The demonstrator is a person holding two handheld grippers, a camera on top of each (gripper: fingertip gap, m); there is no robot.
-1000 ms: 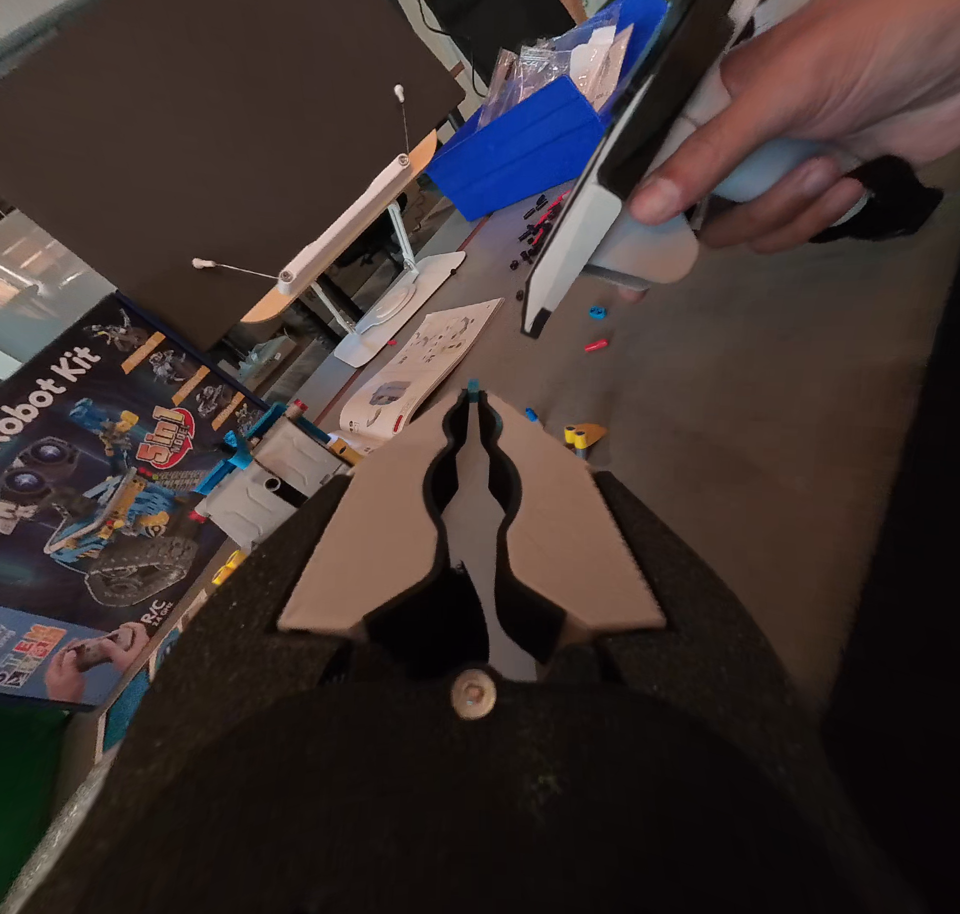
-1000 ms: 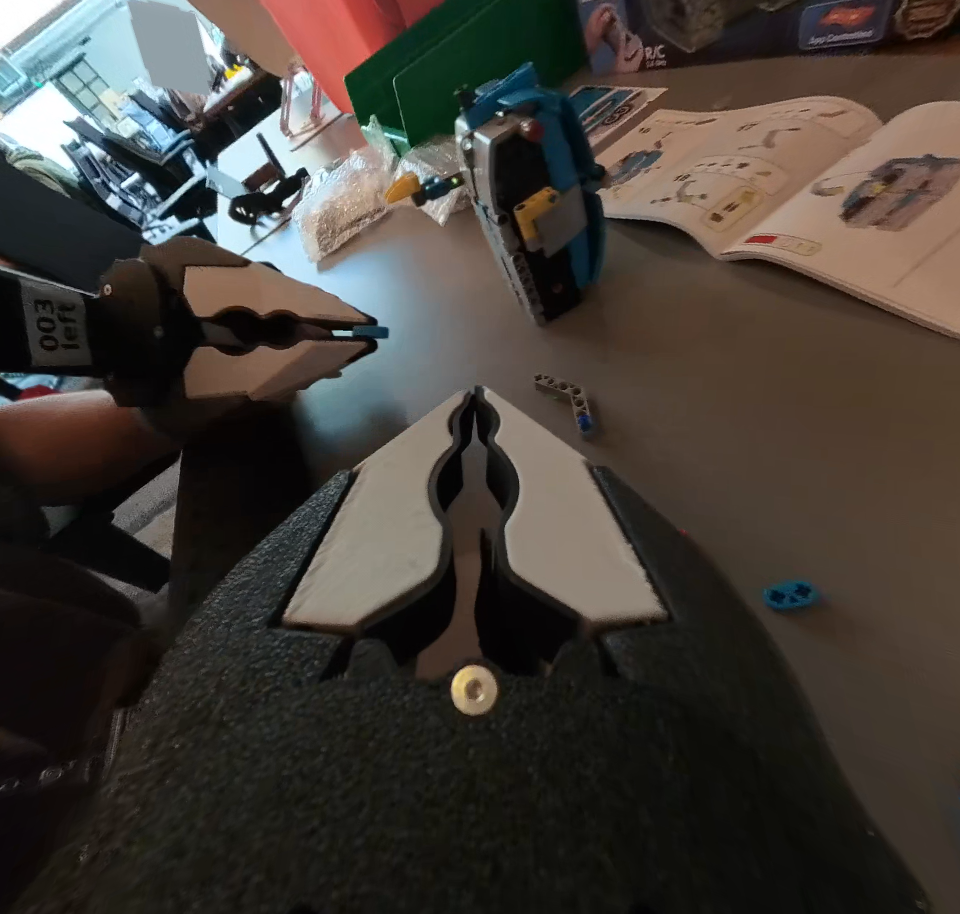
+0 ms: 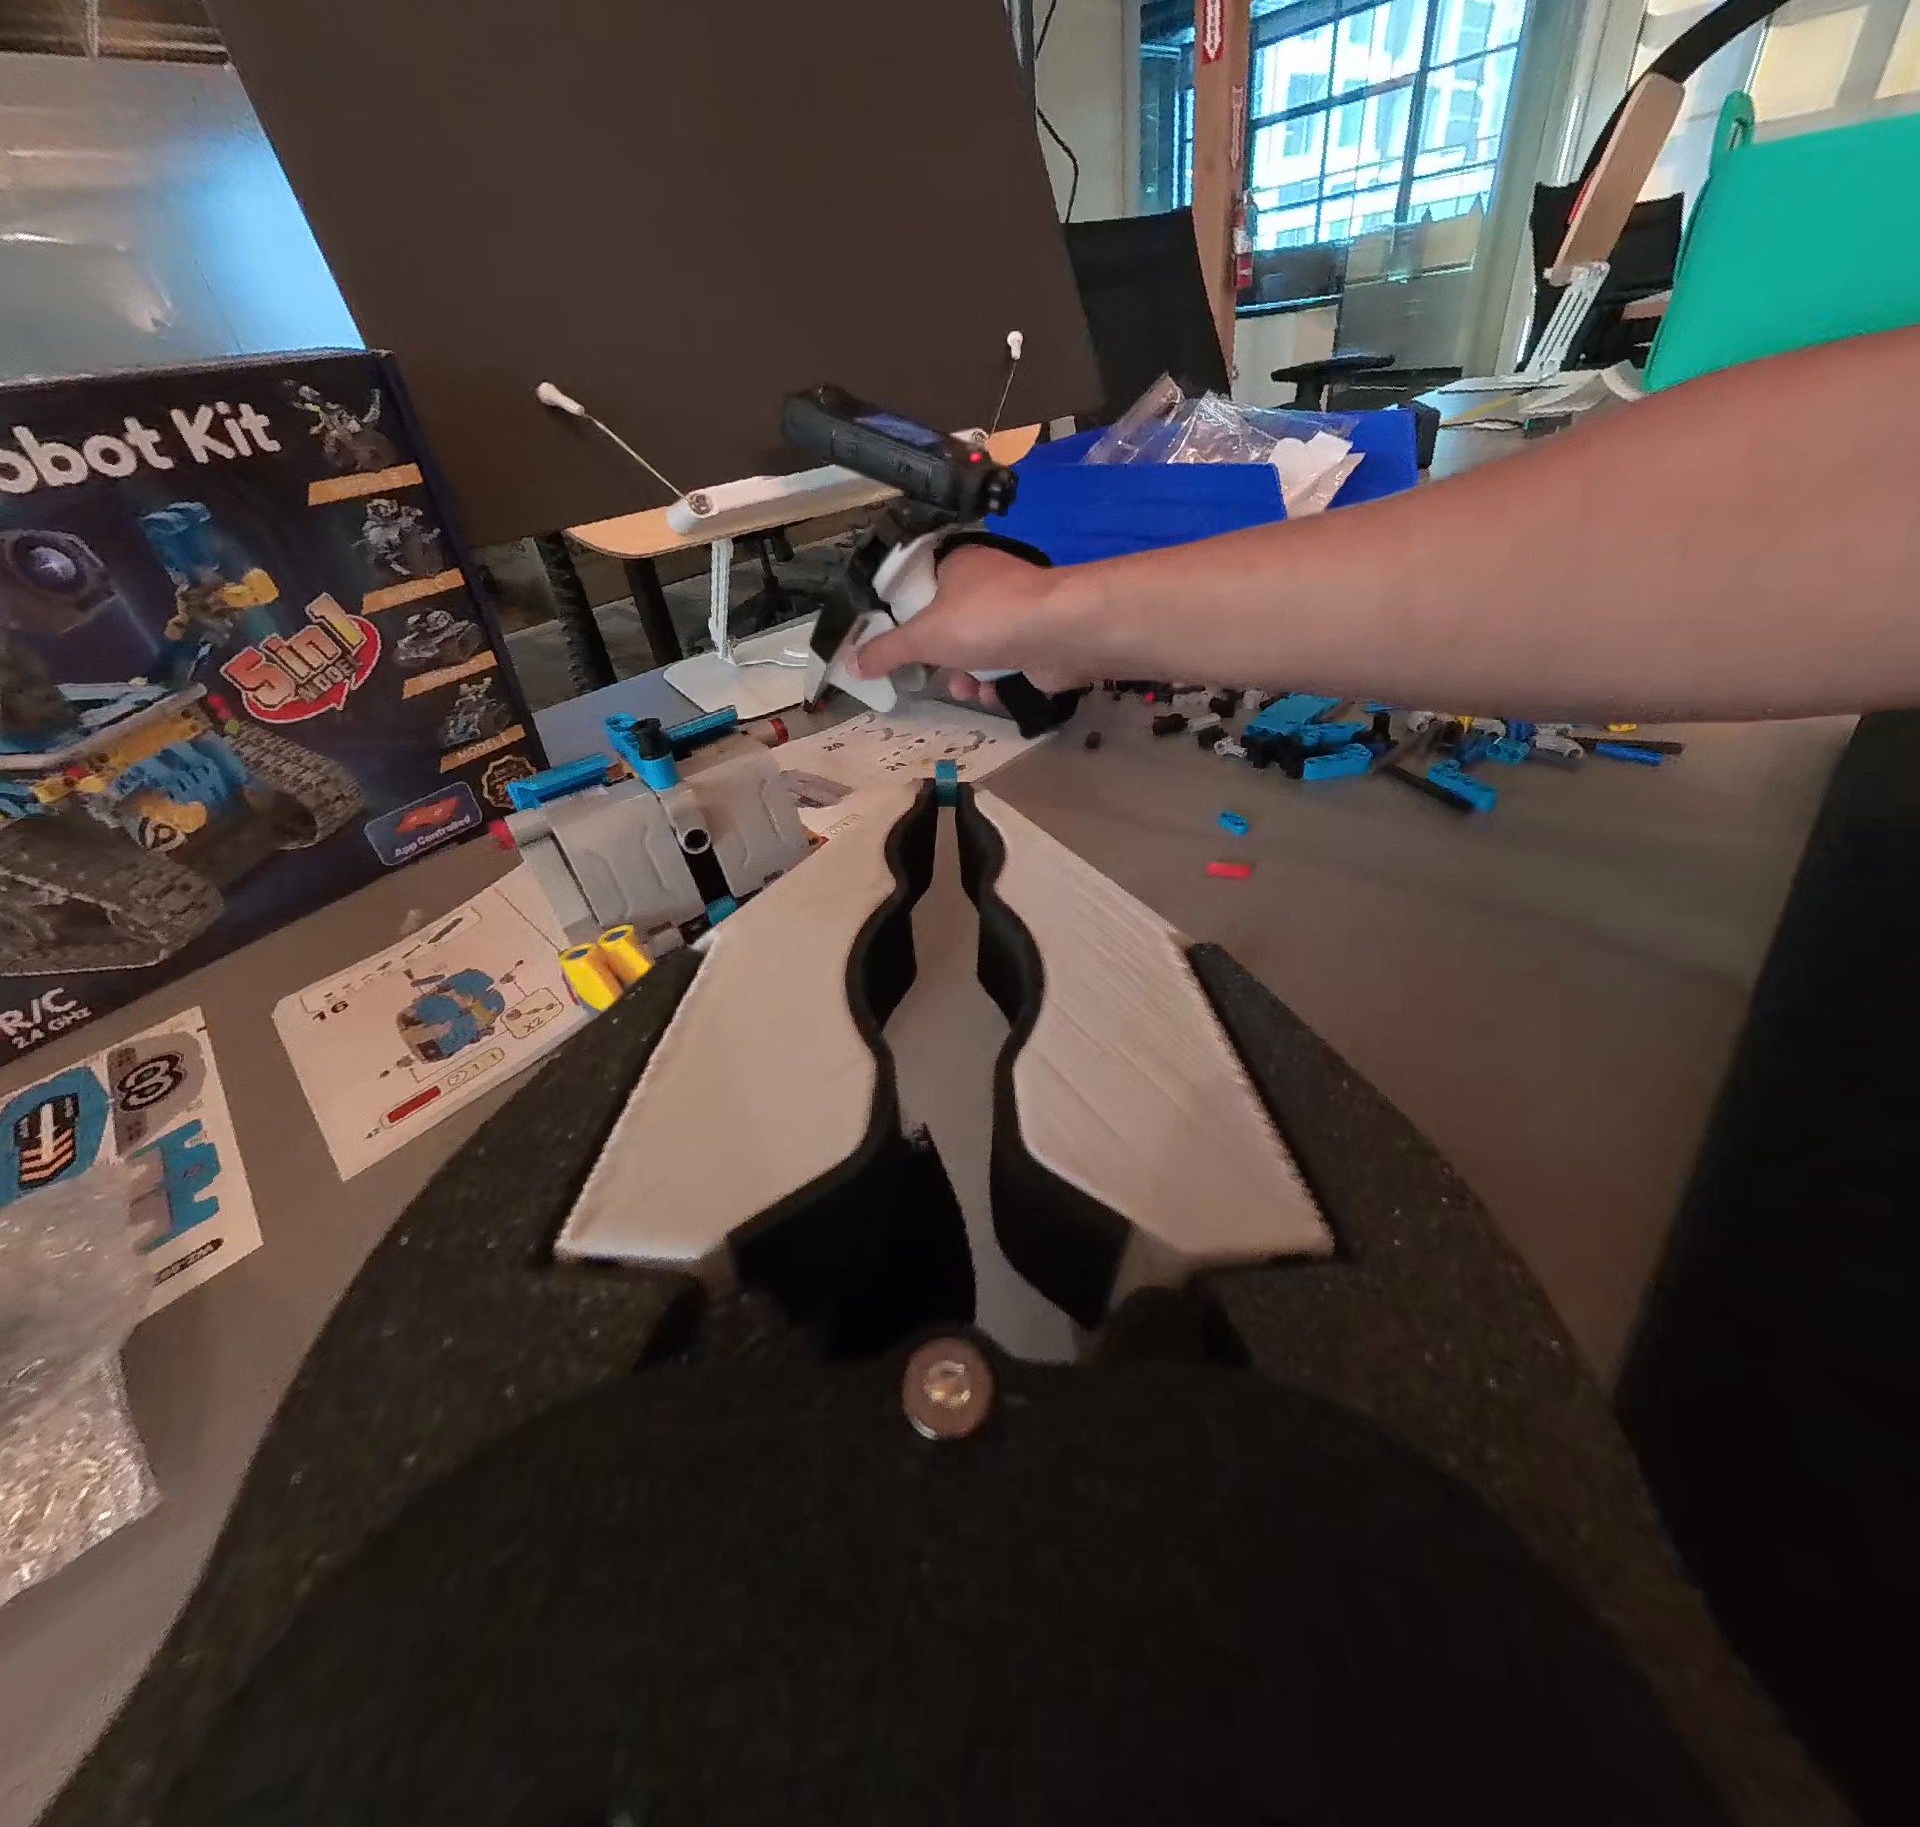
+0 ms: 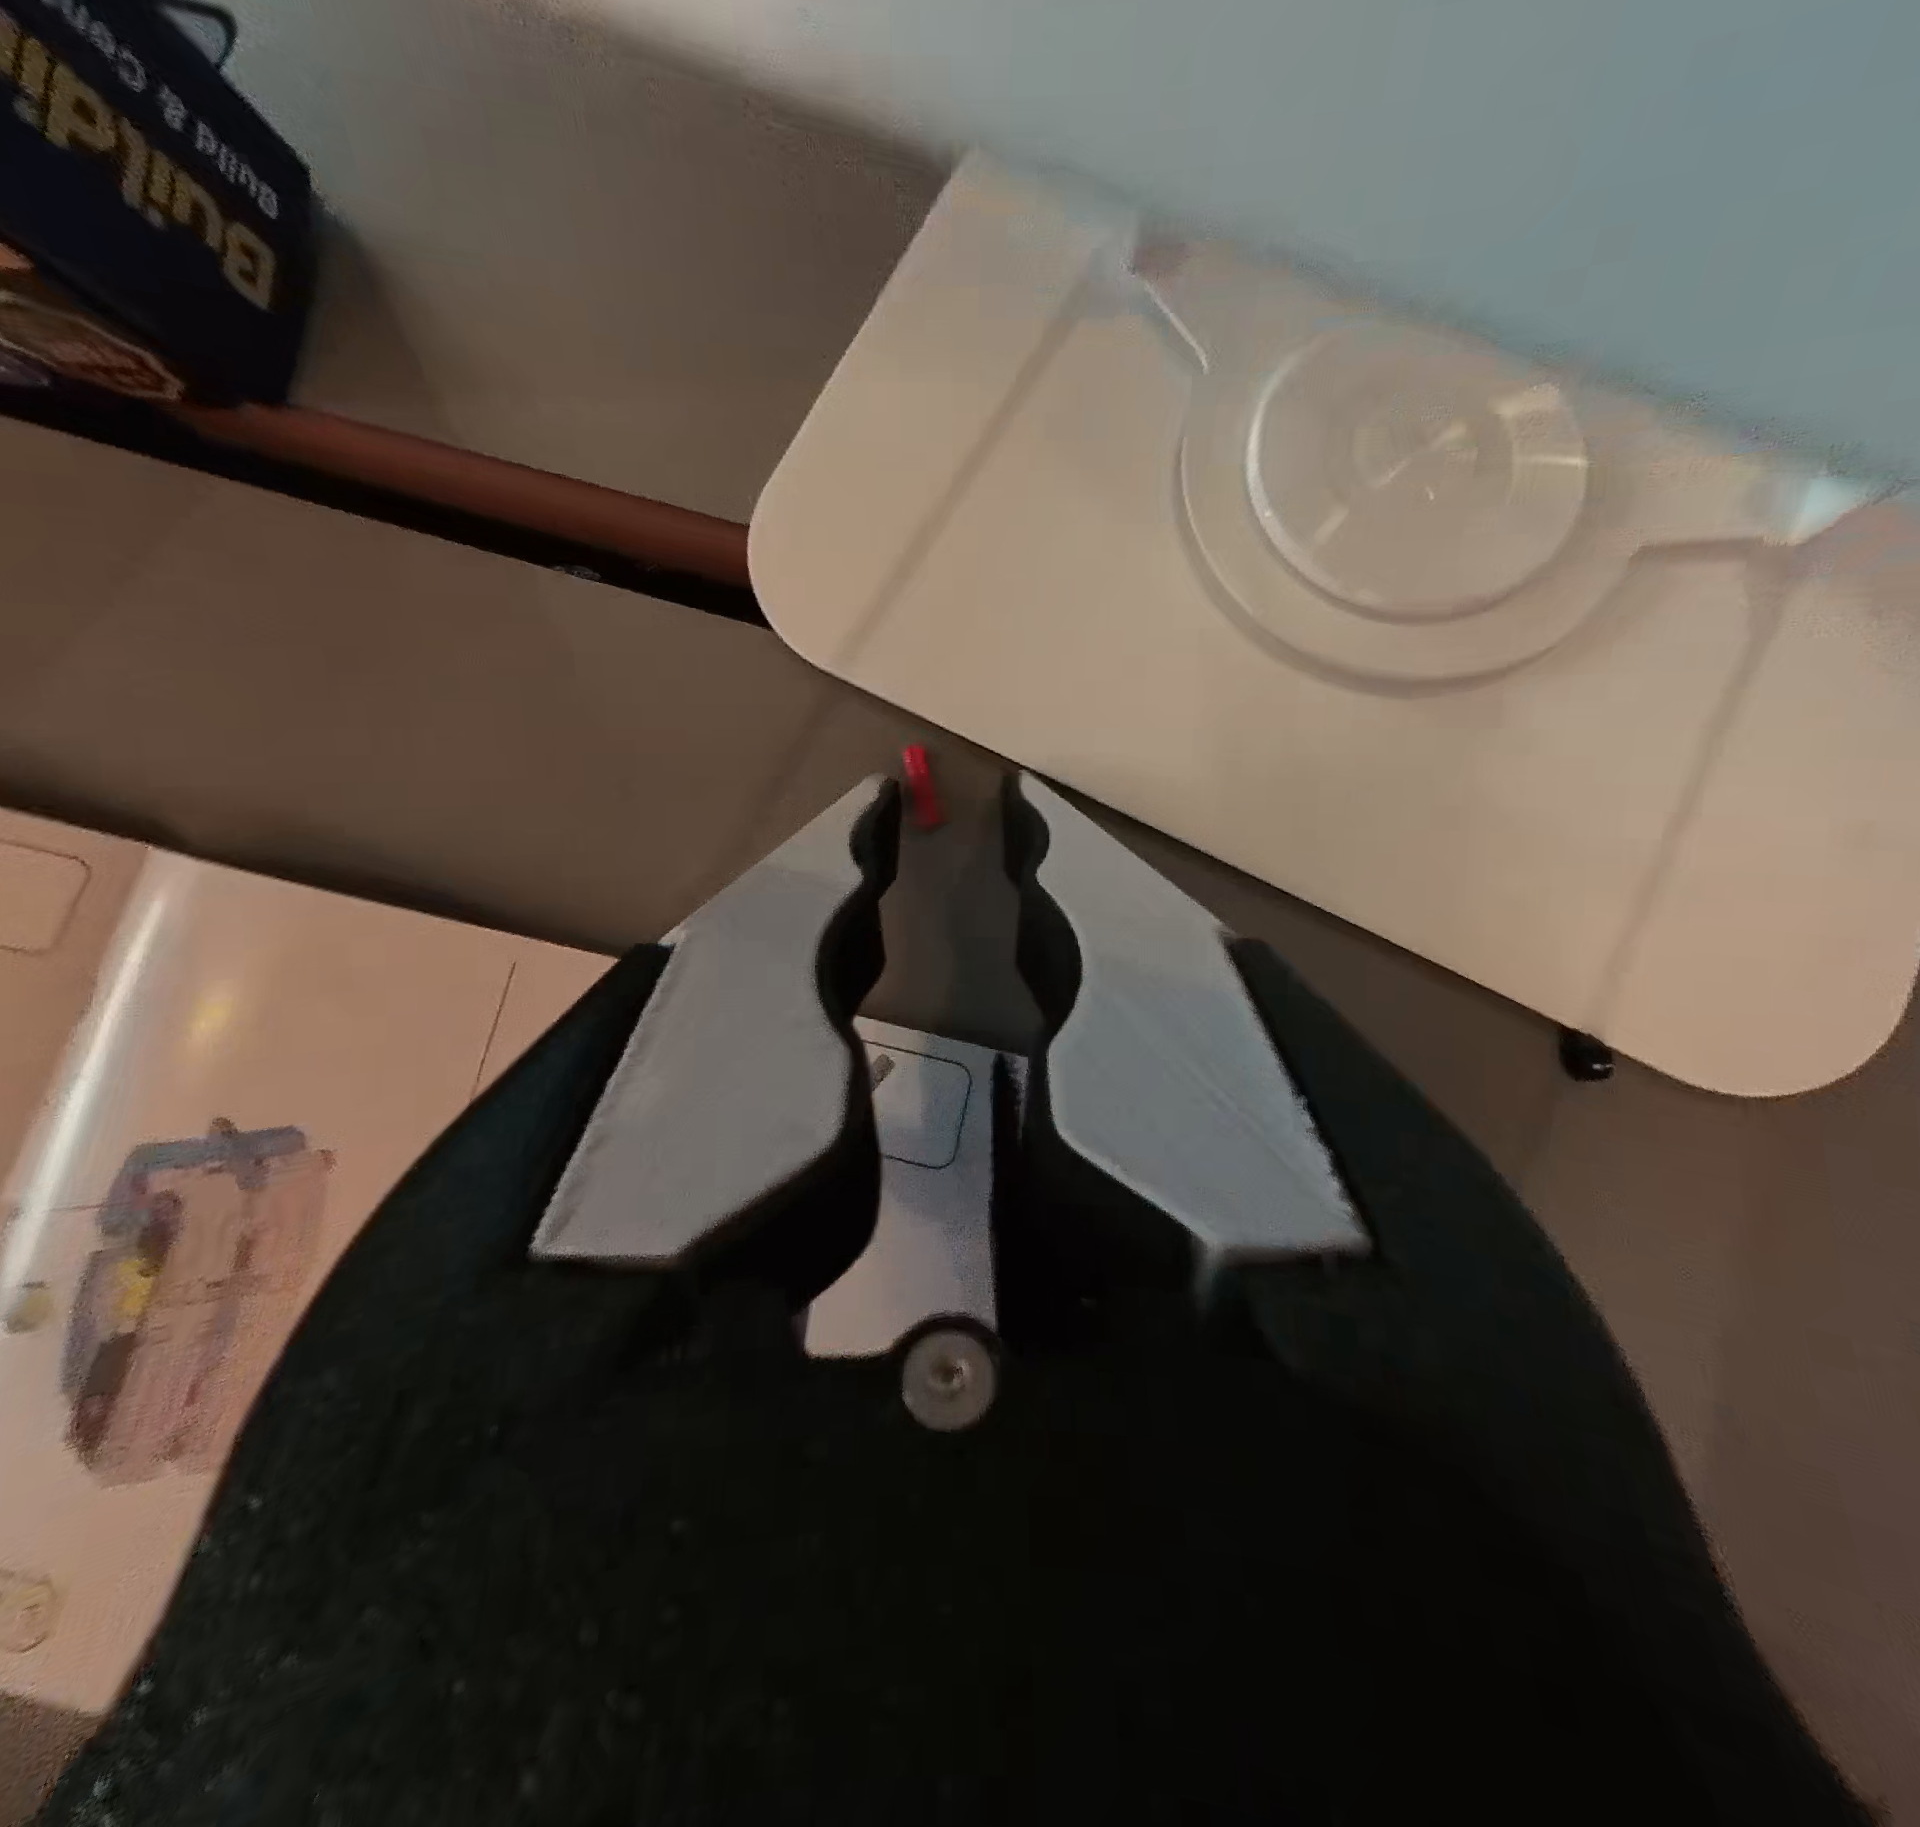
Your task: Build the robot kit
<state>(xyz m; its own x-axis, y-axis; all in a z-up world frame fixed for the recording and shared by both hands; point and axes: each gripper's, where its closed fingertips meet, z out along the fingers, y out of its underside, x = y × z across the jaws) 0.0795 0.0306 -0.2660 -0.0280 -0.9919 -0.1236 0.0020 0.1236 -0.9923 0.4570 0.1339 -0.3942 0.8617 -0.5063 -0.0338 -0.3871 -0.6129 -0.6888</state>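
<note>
The left claw point(image 3: 945, 792) was closed on a small teal peg point(image 3: 945, 772), which it pinched at the very tips above the surface point(image 3: 1455, 967). Just beside it stood a grey and blue model point(image 3: 665, 842) on an instruction booklet point(image 3: 416, 1039).

The right claw point(image 4: 945, 790) stood a little open, pointed down at a small red piece point(image 4: 920, 790) that showed between its tips. I could not tell whether they touched. Near it lay the white base of a stand point(image 4: 1351, 697).

Farther off were loose pieces point(image 3: 1340, 743), a blue bin point(image 3: 1143, 515) and a dark kit box point(image 3: 208, 686) with printed writing and pictures.
</note>
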